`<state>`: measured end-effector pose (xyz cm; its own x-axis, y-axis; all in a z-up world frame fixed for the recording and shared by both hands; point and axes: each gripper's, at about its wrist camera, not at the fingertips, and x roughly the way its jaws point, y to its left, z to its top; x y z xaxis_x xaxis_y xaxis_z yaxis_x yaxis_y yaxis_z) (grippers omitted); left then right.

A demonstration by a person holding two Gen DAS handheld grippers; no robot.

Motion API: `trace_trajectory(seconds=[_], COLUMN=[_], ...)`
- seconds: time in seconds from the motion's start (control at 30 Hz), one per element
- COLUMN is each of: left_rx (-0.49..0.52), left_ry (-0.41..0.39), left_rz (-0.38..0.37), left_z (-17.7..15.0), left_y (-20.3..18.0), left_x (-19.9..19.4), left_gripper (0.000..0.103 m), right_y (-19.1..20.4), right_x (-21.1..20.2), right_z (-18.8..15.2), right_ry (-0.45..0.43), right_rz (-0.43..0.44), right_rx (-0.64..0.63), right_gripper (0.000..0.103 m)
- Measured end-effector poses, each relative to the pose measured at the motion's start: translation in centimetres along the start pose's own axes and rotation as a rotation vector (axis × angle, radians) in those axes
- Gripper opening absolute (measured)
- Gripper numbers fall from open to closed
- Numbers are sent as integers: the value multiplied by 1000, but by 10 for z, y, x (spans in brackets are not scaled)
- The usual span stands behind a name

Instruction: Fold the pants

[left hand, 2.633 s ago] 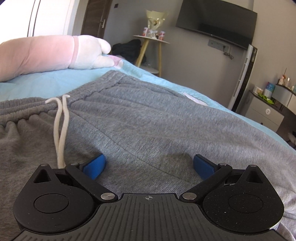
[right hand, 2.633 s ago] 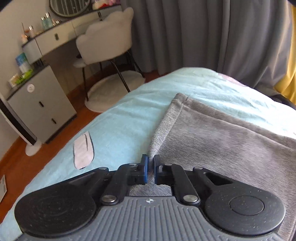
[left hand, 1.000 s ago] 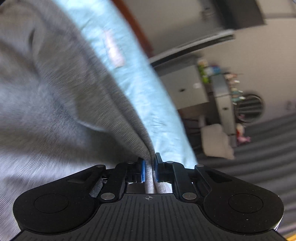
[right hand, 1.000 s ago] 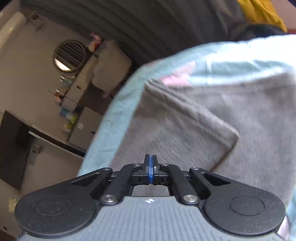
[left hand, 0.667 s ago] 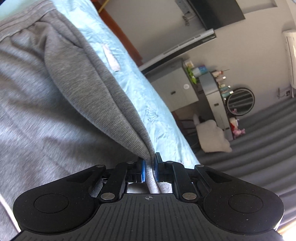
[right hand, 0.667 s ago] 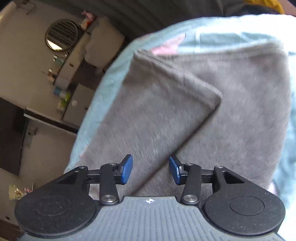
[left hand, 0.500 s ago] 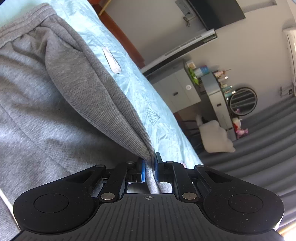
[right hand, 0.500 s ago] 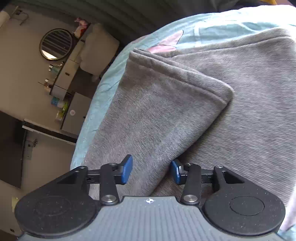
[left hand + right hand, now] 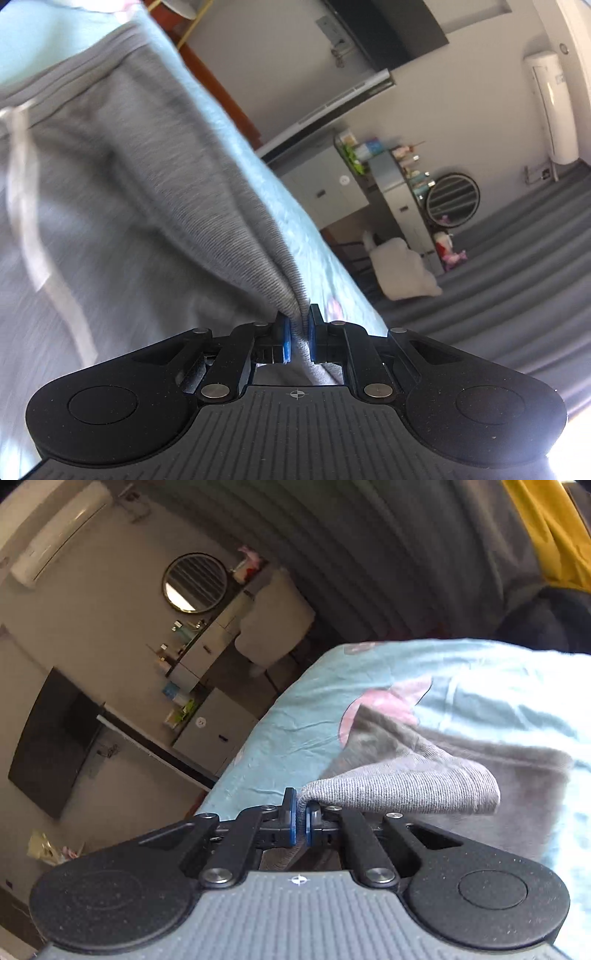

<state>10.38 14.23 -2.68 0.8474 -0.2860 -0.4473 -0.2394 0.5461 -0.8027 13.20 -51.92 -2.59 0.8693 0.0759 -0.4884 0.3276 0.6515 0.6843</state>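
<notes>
both grippers clamped on the pants

the grey pants point(image 9: 122, 206) lie on the light blue bed point(image 9: 480, 686). the left gripper point(image 9: 297, 339) pinches a raised fold of them; the right gripper point(image 9: 300, 821), jaws just closed, grips a lifted leg hem.

The pants point(image 9: 155, 206) are seen as soft, matt grey ribbed knit cloth. Beneath the pants, a smooth, faintly creased pale blue bed sheet point(image 9: 295, 734) is shown. Matt black speckled plastic is seen on the left tongs point(image 9: 297, 336).
</notes>
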Motion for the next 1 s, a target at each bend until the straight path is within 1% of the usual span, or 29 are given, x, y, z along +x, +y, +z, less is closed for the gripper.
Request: trace_trajectory(seconds=[0.07, 0.13, 0.17, 0.2, 0.23, 0.27, 0.3, 0.33, 0.37, 0.4, 0.43, 0.47, 0.5, 0.53, 0.57, 0.6, 0.63, 0.67, 0.7, 0.73, 0.77, 0.8, 0.87, 0.93, 1.0], left_rx=[-35, -71, -77, -66, -58, -62, -68, -76, -81, -59, -17, 14, 26, 43, 53, 32, -4, -54, -103, -134, -155, -167, -189, -182, -158], left_ry=[11, 43, 60, 71, 62, 34, 2, -47, -105, -135, -138, -135, -144, -146, -130, -121, -120, -113, -101, -83, -71, -67, -78, -121, -168], left_rz=[38, 107, 147, 187, 236, 259, 263, 281, 313, 322, 324, 350, 408, 449, 482, 525, 549, 564, 552, 522, 514, 512, 462, 406, 396], left_z=[-31, -58, -67, -73, -74, -71, -64, -56, -47, -36, -23, -11, -2, 8, 17, 24, 30, 34, 37, 40, 40, 35, 35, 33, 32], left_y=[11, 25, 32, 36, 40, 41, 42, 41, 40, 37, 35, 35, 36, 38, 42, 50, 58, 69, 80, 89, 100, 109, 116, 116, 116], left_x=[-22, -34, -36, -37, -41, -46, -52, -58, -63, -65, -62, -57, -53, -45, -37, -32, -29, -27, -27, -26, -30, -36, -46, -62, -80], left_gripper=[11, 13, 14, 17, 19, 33, 60, 74, 82, 84, 85, 87, 88, 89, 89, 89, 88, 82, 69, 60, 41, 27, 21, 18, 15], right_y=[-11, -26, -35, -42, -49, -54, -57, -59, -61, -60, -58, -59, -60, -61, -63, -64, -66, -68, -68, -68, -67, -66, -61, -52, -47], right_x=[-12, -14, -11, -8, -5, -2, 1, 1, 0, 1, 3, 4, 6, 7, 10, 12, 15, 16, 17, 19, 19, 20, 19, 14, 0], right_z=[-4, -12, -17, -22, -27, -32, -37, -40, -44, -46, -48, -49, -49, -50, -51, -51, -52, -52, -53, -53, -52, -51, -49, -42, -37], right_ry=[-2, 18, 36, 51, 74, 100, 118, 126, 134, 136, 141, 148, 151, 152, 155, 160, 165, 169, 173, 176, 178, 179, 175, 139, 59], right_rz=[-31, -87, -124, -149, -163, -181, -189, -187, -187, -190, -189, -185, -183, -179, -177, -182, -186, -187, -191, -196, -198, -199, -212, -207, -144], right_rx=[-38, -54, -53, -57, -54, -43, -34, -32, -35, -35, -33, -25, -9, 9, 27, 44, 57, 62, 63, 59, 50, 41, 10, -21, -43], right_gripper=[4, 4, 5, 5, 5, 5, 9, 10, 10, 10, 12, 12, 12, 12, 12, 12, 12, 12, 12, 11, 9, 6, 5, 5, 5])
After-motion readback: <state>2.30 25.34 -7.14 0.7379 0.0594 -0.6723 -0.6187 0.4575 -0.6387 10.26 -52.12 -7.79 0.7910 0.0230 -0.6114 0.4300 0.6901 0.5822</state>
